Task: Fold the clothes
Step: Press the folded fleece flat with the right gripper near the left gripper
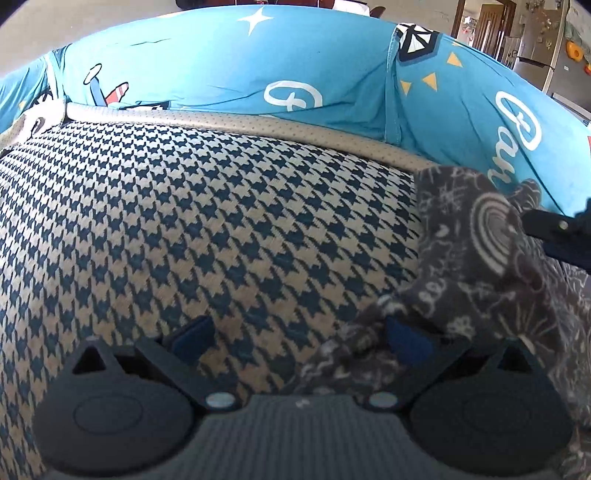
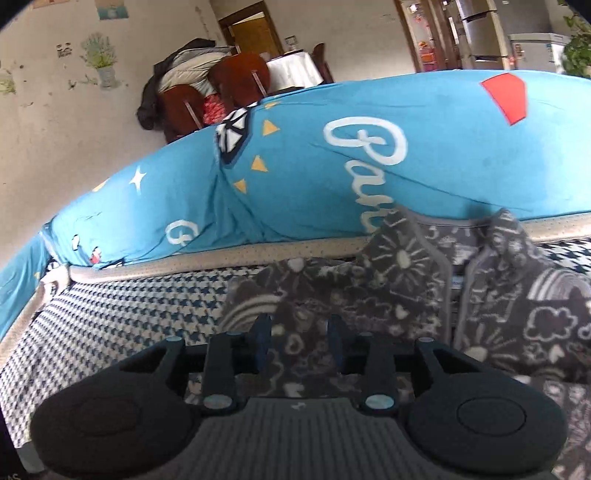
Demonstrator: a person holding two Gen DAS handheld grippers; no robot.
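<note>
A dark grey fleece jacket printed with white rainbows, clouds and suns lies on the houndstooth seat cushion, collar towards the backrest. My right gripper hovers low over its left part, open, the blue pads a narrow gap apart with flat fleece showing between them. In the left wrist view the jacket fills the right side. My left gripper is wide open over the cushion, and the jacket's edge bunches around its right finger. A dark part of the right gripper reaches in from the right edge.
A blue cover with white lettering drapes the backrest behind a beige piped seam. Beyond it stand brown chairs with a coat, a doorway and a fridge.
</note>
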